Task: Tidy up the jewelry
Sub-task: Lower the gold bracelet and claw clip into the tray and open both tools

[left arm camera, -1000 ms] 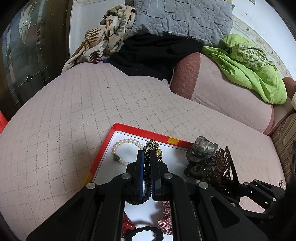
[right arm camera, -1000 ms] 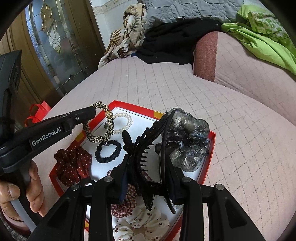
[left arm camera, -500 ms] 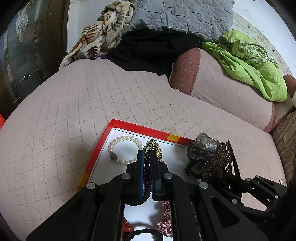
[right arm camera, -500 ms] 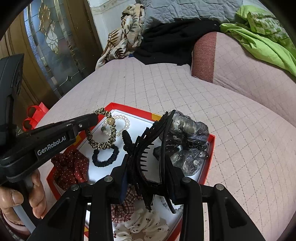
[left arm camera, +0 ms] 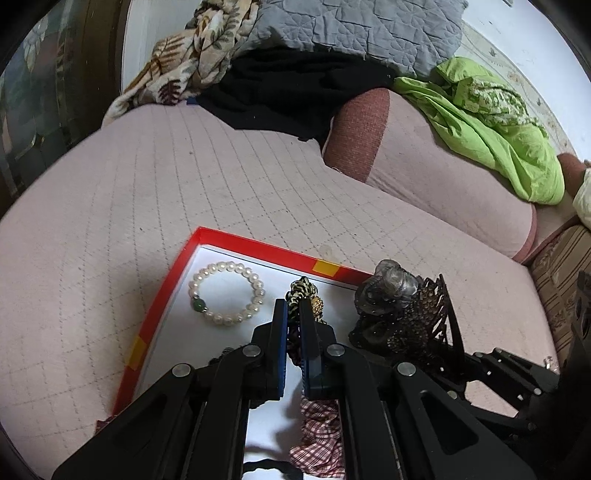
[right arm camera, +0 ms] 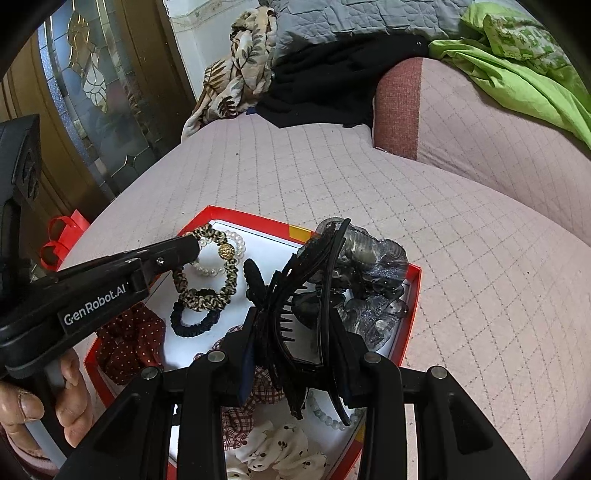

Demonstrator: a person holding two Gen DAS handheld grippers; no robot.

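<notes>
pink quilted sofa | green cloth | grey quilt | glass door

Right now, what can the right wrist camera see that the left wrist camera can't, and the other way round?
Only the right wrist view shows the person's hand, the stained glass door, the dotted red scrunchie, the whole black hair tie and the white scrunchie.

Only the left wrist view shows the green bead on the pearl bracelet.

Both show the red tray, the leopard hair tie pinched in the left fingers, the black hair claw gripped in the right fingers, the grey scrunchie and the green cloth.
</notes>
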